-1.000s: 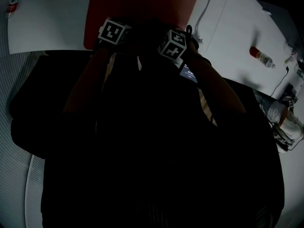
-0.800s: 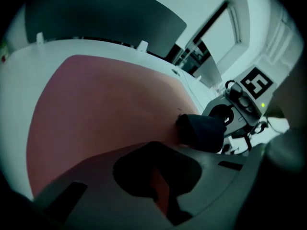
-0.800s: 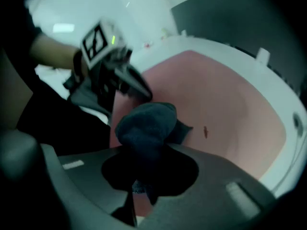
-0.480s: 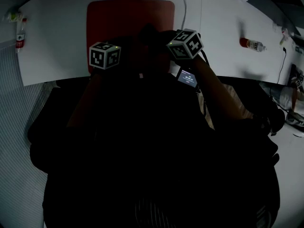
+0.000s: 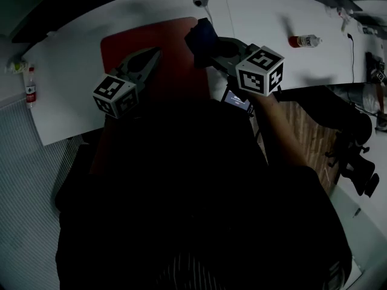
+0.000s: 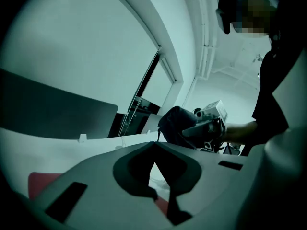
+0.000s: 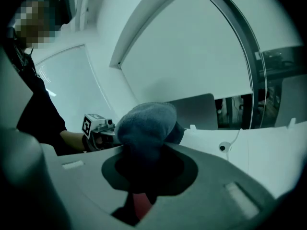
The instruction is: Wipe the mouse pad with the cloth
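A red mouse pad (image 5: 172, 53) lies on the white table (image 5: 72, 83). Held above its far right corner is a dark blue cloth (image 5: 202, 36), bunched up, with my right gripper (image 5: 211, 46) shut on it. In the right gripper view the cloth (image 7: 146, 123) bulges out past the jaws of that gripper (image 7: 144, 152), and a strip of red pad (image 7: 140, 205) shows below. My left gripper (image 5: 156, 53) hovers over the pad's left half, its tips together with nothing between them. The left gripper view shows its own tips (image 6: 154, 152) meeting and the cloth (image 6: 175, 126) off to the right.
A bottle with a red label (image 5: 304, 40) lies at the table's far right. Another bottle (image 5: 30, 80) stands at the left edge. A small round device on a cable (image 5: 199, 0) sits beyond the pad. A small lit screen (image 5: 237, 98) hangs under my right forearm.
Both grippers have come up and forward over the pad and spread apart. The cloth in the right gripper now shows clearly. The head camera has tilted, so the table sits differently in view.
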`<act>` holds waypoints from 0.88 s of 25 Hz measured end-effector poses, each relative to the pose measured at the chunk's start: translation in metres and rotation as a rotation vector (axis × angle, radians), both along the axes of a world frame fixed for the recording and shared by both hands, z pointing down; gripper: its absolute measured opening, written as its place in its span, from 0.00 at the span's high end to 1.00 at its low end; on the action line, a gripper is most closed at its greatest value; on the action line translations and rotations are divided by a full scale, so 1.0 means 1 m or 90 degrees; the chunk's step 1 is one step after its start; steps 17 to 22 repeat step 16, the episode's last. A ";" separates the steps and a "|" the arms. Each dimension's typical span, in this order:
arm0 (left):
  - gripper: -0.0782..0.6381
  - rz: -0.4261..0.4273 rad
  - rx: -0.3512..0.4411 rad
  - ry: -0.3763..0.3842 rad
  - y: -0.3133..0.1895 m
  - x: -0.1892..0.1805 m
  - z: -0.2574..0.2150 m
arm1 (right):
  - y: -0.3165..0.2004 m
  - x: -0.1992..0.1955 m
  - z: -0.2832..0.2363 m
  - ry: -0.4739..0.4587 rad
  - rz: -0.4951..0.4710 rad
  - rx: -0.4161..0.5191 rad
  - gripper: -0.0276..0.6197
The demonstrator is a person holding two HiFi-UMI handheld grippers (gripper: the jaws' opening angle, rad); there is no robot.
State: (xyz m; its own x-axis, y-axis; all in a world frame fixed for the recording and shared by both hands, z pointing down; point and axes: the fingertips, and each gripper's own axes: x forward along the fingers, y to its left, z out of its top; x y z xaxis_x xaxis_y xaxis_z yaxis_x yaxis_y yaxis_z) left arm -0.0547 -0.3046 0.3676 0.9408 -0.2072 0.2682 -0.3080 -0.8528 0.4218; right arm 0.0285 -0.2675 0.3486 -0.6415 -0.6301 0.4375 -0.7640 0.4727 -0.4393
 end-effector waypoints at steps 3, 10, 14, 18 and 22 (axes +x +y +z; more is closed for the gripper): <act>0.88 0.013 -0.006 0.027 0.004 0.008 -0.011 | 0.009 -0.002 -0.005 0.007 0.010 0.015 0.86; 0.88 0.052 -0.044 0.038 0.025 0.011 0.002 | 0.026 -0.011 0.016 0.029 0.025 -0.025 0.86; 0.88 0.070 -0.075 0.030 0.034 0.005 0.023 | 0.032 -0.026 0.032 0.043 0.013 -0.057 0.86; 0.88 0.088 -0.085 0.029 0.040 0.008 0.033 | 0.037 -0.028 0.040 0.051 0.014 -0.069 0.86; 0.88 0.088 -0.085 0.029 0.040 0.008 0.033 | 0.037 -0.028 0.040 0.051 0.014 -0.069 0.86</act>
